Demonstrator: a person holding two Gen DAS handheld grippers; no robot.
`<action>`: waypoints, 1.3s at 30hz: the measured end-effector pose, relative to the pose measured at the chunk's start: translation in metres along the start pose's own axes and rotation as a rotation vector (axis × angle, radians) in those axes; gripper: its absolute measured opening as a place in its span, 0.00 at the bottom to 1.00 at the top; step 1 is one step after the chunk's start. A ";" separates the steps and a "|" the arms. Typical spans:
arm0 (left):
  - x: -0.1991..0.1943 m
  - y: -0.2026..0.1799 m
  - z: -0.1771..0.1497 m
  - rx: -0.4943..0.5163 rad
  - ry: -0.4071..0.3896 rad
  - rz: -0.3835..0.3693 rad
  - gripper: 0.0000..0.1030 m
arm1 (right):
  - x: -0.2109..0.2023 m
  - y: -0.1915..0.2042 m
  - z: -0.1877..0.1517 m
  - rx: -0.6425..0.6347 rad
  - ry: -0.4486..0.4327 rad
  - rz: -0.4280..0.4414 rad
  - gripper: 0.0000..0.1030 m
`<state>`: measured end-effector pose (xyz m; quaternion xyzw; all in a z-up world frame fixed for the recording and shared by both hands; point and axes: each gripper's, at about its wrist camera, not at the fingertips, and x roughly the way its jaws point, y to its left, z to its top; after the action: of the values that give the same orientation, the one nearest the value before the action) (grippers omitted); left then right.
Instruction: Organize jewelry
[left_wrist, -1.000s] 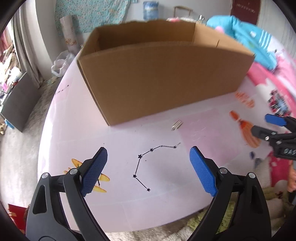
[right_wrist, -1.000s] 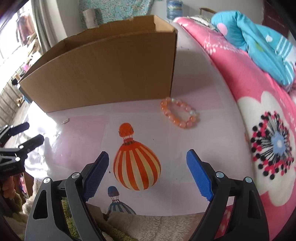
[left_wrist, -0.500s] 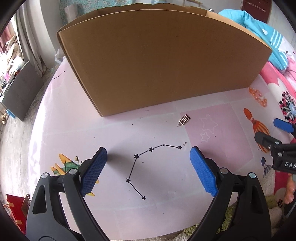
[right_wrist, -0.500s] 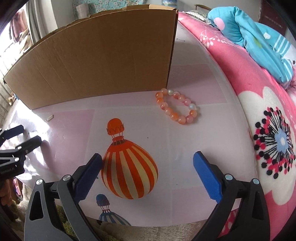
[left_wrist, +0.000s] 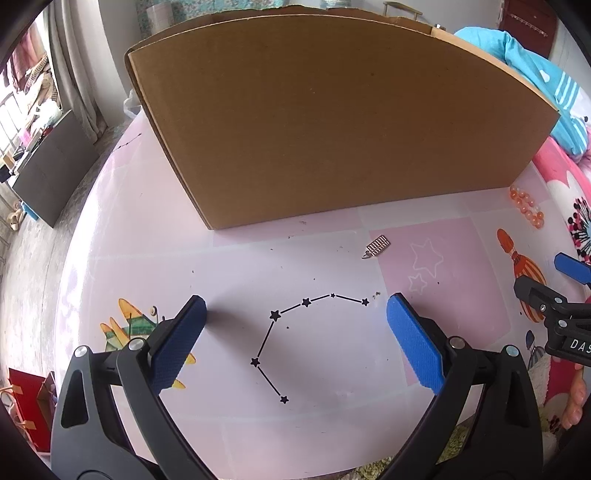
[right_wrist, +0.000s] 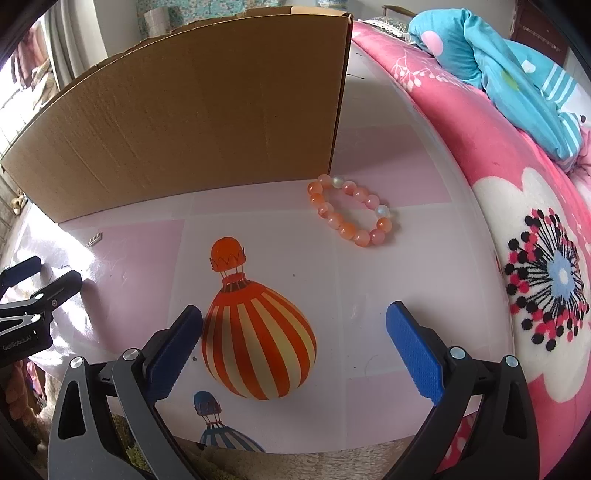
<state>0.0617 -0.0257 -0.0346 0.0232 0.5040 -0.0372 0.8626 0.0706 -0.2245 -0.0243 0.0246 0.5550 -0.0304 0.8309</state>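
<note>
1. The left gripper (left_wrist: 295, 328), with blue-padded black jaws, is seen spread wide and empty; its jaws have just been opening further, with nothing between them but a printed star pattern on the surface.
2. The right gripper (right_wrist: 295, 328) is likewise released and empty, its jaws having just been opening over a printed orange-striped balloon.
3. One round bracelet of orange and pale glassy beads (right_wrist: 352, 210) is shown lying flat on the pale pink surface (right_wrist: 369, 280), ahead of the right jaws and just beside the near corner of the box.
4. One small silver rectangular charm (left_wrist: 376, 247) is shown ahead of the left jaws, near the box wall.
5. One large open brown cardboard box (left_wrist: 332, 122) stands behind both pieces; its inside is hidden.
6. Progress is judged early: two pieces are counted, both ungrasped and outside the box.
</note>
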 end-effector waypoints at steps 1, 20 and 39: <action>0.000 0.000 0.000 -0.002 0.000 0.001 0.92 | 0.000 0.000 0.000 0.000 0.002 0.000 0.94; 0.001 -0.007 0.003 -0.011 0.000 0.006 0.92 | 0.000 0.002 0.000 0.001 0.015 -0.002 0.94; 0.001 -0.005 -0.002 -0.014 -0.006 0.012 0.93 | -0.001 0.000 -0.003 0.005 0.006 -0.006 0.94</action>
<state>0.0605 -0.0302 -0.0367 0.0201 0.5016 -0.0288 0.8644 0.0678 -0.2240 -0.0239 0.0251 0.5573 -0.0339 0.8292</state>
